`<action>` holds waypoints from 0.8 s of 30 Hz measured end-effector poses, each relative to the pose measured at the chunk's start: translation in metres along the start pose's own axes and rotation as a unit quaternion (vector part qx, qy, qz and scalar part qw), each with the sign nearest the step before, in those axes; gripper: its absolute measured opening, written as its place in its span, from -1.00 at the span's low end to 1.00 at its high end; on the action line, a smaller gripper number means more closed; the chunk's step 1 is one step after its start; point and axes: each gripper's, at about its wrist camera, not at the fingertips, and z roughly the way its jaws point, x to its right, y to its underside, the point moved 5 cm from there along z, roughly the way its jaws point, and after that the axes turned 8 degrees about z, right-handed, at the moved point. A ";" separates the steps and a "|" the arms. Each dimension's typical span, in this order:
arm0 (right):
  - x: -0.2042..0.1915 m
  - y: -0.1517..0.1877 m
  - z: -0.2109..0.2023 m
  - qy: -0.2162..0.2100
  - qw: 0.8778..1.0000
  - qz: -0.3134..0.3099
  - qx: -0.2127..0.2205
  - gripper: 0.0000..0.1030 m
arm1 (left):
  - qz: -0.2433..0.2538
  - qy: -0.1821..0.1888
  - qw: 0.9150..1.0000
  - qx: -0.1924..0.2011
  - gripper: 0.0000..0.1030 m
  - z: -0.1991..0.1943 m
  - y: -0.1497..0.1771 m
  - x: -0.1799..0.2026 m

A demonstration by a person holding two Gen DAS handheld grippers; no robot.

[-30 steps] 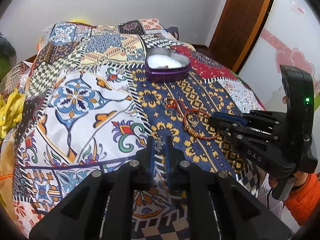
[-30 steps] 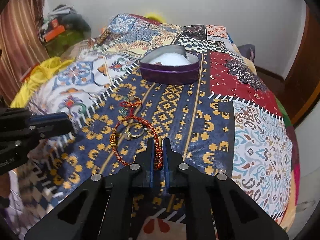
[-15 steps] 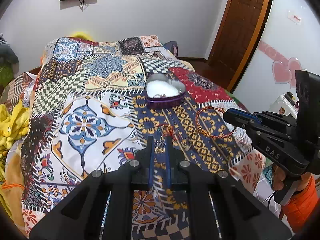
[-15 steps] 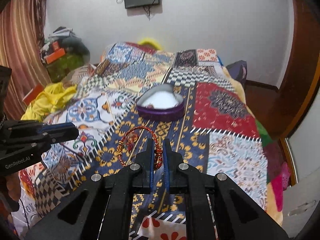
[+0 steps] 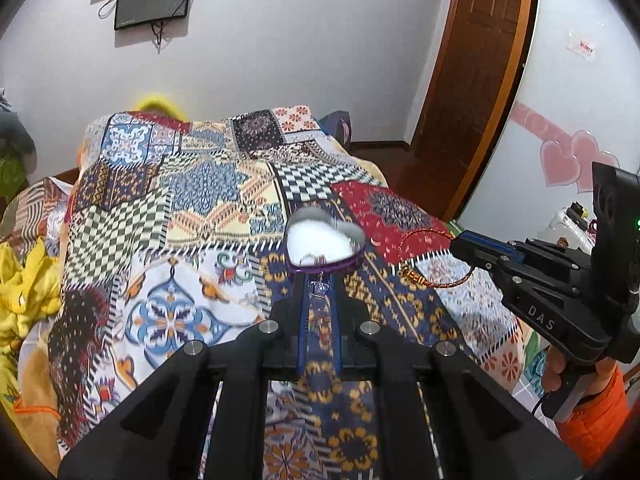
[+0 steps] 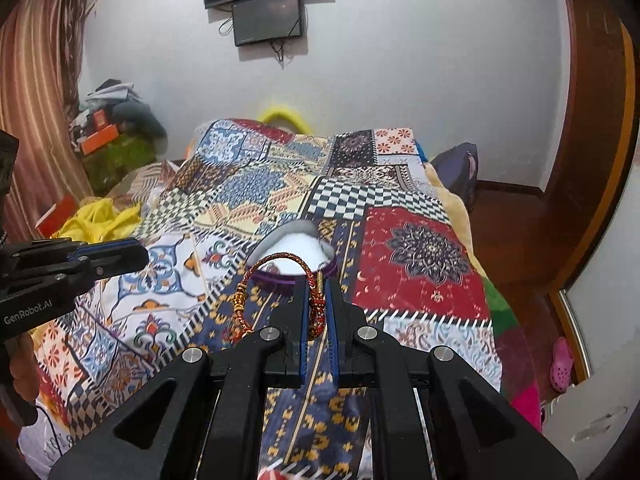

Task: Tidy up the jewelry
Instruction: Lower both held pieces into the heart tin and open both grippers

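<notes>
- Bracelet [image 6: 280, 280] of red and gold braided cord is hanging as one loop from my right gripper [image 6: 316, 316], its ring standing upright with its long axis slanting up toward the box.
- Pinched between my right fingers [image 6: 301, 312] is its knotted end, jaws pressed on the cord.
- One small silver charm [image 5: 319, 289] is dangling in my left gripper [image 5: 319, 304], jaws nipped on it.
- One heart-shaped purple box [image 5: 325, 252], white inside, is sitting just beyond both grippers on the patchwork bedspread [image 5: 180, 220].
</notes>
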 end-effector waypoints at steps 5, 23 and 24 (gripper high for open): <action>0.004 -0.009 0.009 0.000 1.000 0.006 0.007 -0.86 | 0.000 -0.001 1.000 0.005 -0.84 0.013 -0.015 -0.005; 0.004 -0.031 0.066 -0.010 1.000 0.001 -0.008 -0.86 | -0.012 0.014 1.000 -0.022 -0.84 0.086 -0.037 -0.024; 0.004 -0.031 0.071 -0.010 1.000 0.002 -0.012 -0.86 | -0.012 0.014 1.000 -0.026 -0.84 0.090 -0.037 -0.025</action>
